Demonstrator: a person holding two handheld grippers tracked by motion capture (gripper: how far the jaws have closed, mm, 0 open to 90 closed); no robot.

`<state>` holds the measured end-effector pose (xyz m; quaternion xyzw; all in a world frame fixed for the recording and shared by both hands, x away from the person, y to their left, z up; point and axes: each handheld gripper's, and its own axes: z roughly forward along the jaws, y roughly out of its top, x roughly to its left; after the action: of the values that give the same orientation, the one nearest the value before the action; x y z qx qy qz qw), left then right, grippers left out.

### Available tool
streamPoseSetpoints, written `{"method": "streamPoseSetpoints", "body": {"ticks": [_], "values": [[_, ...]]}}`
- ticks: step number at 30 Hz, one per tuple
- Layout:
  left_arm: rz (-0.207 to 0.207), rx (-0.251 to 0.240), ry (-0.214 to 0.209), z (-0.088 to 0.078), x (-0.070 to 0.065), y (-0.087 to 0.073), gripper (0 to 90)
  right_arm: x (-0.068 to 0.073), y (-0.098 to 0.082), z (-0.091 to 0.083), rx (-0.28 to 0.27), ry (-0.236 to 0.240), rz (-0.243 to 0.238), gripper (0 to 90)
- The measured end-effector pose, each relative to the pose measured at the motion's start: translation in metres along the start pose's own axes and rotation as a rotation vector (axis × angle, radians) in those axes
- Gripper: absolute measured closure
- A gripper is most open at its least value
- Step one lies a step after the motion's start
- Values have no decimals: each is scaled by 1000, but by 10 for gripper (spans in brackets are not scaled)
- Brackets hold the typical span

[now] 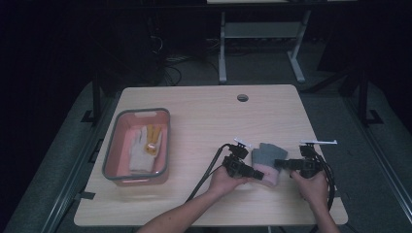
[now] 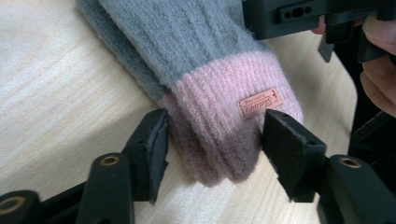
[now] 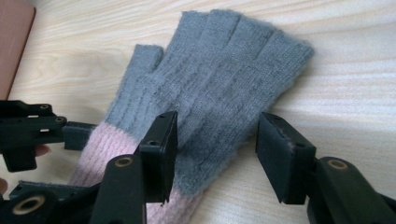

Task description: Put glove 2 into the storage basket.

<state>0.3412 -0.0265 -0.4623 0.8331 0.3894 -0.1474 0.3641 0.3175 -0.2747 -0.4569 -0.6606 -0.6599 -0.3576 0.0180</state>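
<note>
Grey-and-pink knit glove [image 2: 210, 93] lies flat near the counter [image 1: 204, 116] edge; left gripper [image 2: 212, 149] fingers straddle its ribbed cuff, right gripper [image 3: 215, 154] fingers apart over it.

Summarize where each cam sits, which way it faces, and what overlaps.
High view: above the person's side, looking forward and down on the table; forearms and both tools enter from below.
Left gripper view: rides the left tool, looking along its jaws at the glove's pink cuff.
Right gripper view: rides the right tool, facing the glove's grey fingers.
Shared: the glove; each gripper view catches the other tool.
</note>
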Motion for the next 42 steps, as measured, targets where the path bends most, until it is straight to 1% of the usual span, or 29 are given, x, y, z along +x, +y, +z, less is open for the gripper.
{"method": "streamPoseSetpoints", "body": {"ticks": [1, 3, 4, 5, 10, 12, 13, 15, 17, 19, 20, 21, 22, 25, 27, 28, 30, 33, 38, 40, 42], "values": [[16, 2, 9, 0, -1, 0, 445, -1, -1, 1, 1, 1, 0, 469], [14, 5, 7, 1, -1, 0, 470, -3, -3, 3, 1, 13, 24, 474], [20, 16, 4, 1, -1, 0, 485, -5, -4, 3, -9, 23, 28, 474], [20, 16, 4, 1, -1, 0, 496, -6, -4, 3, -15, 31, 37, 476], [-3, 26, -42, 3, 3, 1, 533, -7, -6, 2, -21, 48, 59, 498], [-4, 28, -43, 3, 3, 1, 550, -8, -7, 3, -29, 56, 64, 511], [-13, 27, -54, 4, 3, 1, 560, -8, -7, 3, -31, 62, 70, 518], [-19, 30, -61, 4, 4, 1, 575, -9, -7, 5, -34, 75, 70, 536], [-23, 37, -70, 4, 6, 1, 580, -10, -7, 6, -33, 88, 74, 559], [-18, 38, -75, 4, 6, 2, 584, -10, -6, 8, -33, 95, 81, 593], [-19, 38, -78, 4, 6, 2, 591, -10, -6, 9, -29, 101, 86, 621], [-30, 28, -82, 5, 7, 2, 599, -9, -6, 10, -28, 107, 88, 654], [-29, 30, -83, 4, 7, 2, 607, -9, -6, 12, -27, 115, 91, 677], [-24, 36, -83, 3, 8, 3, 621, -7, -5, 15, -32, 107, 89, 720], [-36, 25, -93, 4, 8, 3, 628, -9, -5, 16, -34, 119, 89, 764], [-35, 25, -96, 4, 9, 3, 632, -9, -4, 15, -34, 128, 97, 774], [-43, 28, -105, 3, 10, 3, 635, -10, -3, 14, -31, 139, 102, 781], [-42, 22, -109, 2, 11, 3, 638, -9, -2, 12, -25, 136, 96, 784], [-45, 15, -111, 0, 12, 3, 640, -5, 1, 8, -32, 138, 91, 787], [-36, 19, -108, -2, 12, 3, 641, -3, 1, 7, -30, 139, 90, 787], [-43, 12, -114, -5, 12, 2, 641, -1, 2, 7, -30, 147, 89, 787]]}}
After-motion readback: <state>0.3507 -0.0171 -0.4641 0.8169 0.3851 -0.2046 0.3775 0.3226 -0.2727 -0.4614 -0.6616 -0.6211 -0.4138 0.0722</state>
